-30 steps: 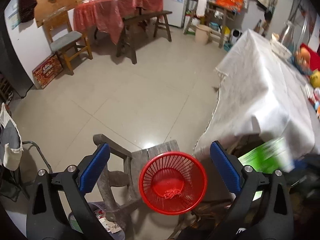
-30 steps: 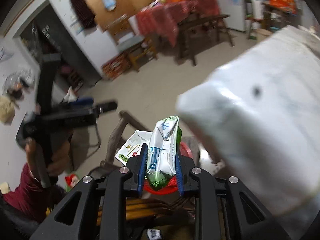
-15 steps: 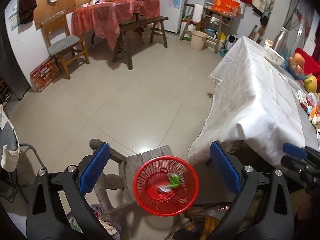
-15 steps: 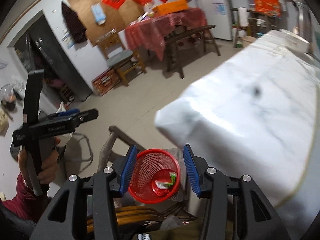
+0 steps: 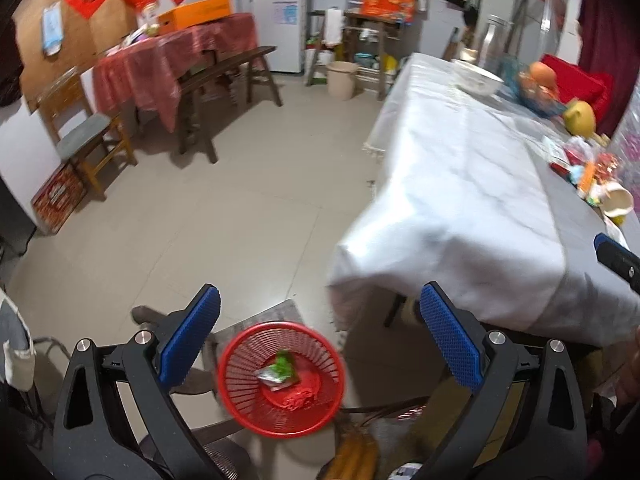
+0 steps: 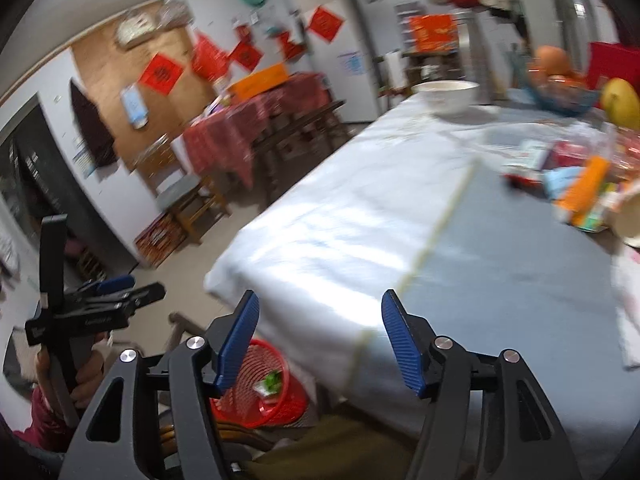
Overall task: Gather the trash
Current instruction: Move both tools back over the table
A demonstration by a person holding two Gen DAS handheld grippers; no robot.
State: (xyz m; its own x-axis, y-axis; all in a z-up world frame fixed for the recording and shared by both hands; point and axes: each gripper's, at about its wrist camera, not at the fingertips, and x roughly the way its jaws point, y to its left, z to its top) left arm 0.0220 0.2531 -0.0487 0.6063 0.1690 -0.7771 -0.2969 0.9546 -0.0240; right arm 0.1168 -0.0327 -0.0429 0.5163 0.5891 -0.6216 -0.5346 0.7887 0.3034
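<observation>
Two tongs, both empty, above the white-clothed counter (image 6: 400,220).
The counter's far right holds wrappers (image 6: 576,188); the red basket (image 5: 280,378), low beside its near corner for easy drops, holds a green packet (image 5: 280,372); left tongs (image 5: 320,338) and right tongs (image 6: 320,336) gape apart.

A wrapper (image 5: 279,372) lies in the basket (image 5: 244,408), which sits on a stool (image 5: 280,312) left of the table (image 5: 460,200).
</observation>
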